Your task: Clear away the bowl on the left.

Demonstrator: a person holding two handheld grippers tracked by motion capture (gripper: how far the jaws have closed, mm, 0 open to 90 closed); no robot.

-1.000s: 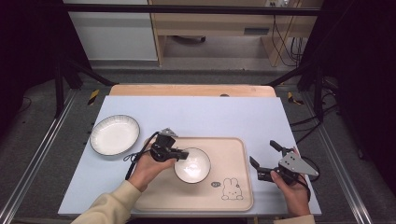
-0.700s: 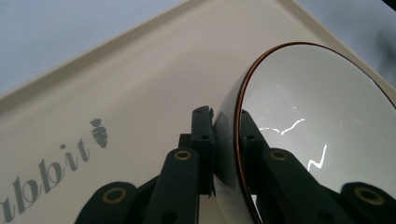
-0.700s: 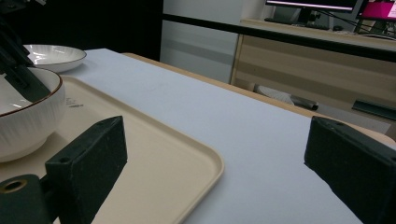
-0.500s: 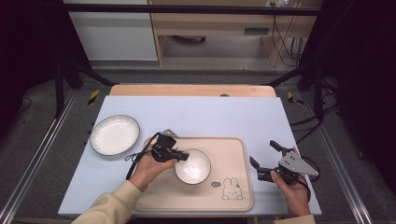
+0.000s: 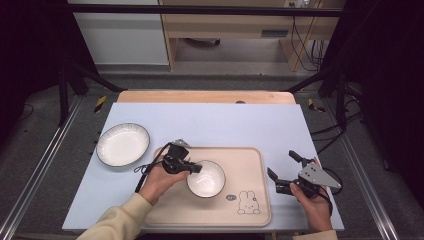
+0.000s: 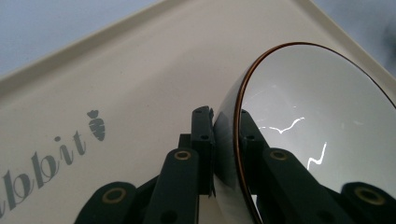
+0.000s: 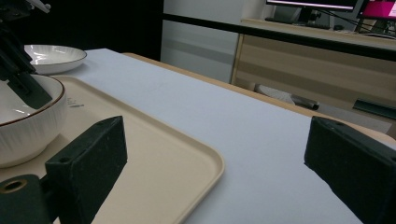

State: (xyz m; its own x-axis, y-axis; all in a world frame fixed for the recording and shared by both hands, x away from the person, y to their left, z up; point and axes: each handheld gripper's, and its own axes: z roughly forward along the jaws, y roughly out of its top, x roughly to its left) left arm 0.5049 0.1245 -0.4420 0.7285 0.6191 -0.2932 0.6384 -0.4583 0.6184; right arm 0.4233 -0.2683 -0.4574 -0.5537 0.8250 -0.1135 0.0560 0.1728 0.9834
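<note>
A small white bowl with a dark rim sits on the beige tray, left of the tray's middle. My left gripper is shut on the bowl's left rim, one jaw inside and one outside, as the left gripper view shows at the rim. The bowl and tray also appear at the left of the right gripper view. My right gripper hovers open off the tray's right edge, over the pale blue mat, with nothing between its jaws.
A larger white plate lies on the mat to the left of the tray. A rabbit drawing marks the tray's front right. The mat's far half is bare. The wooden table edge runs behind it.
The bowl and left gripper have shifted slightly on the tray. The right gripper has stayed in place.
</note>
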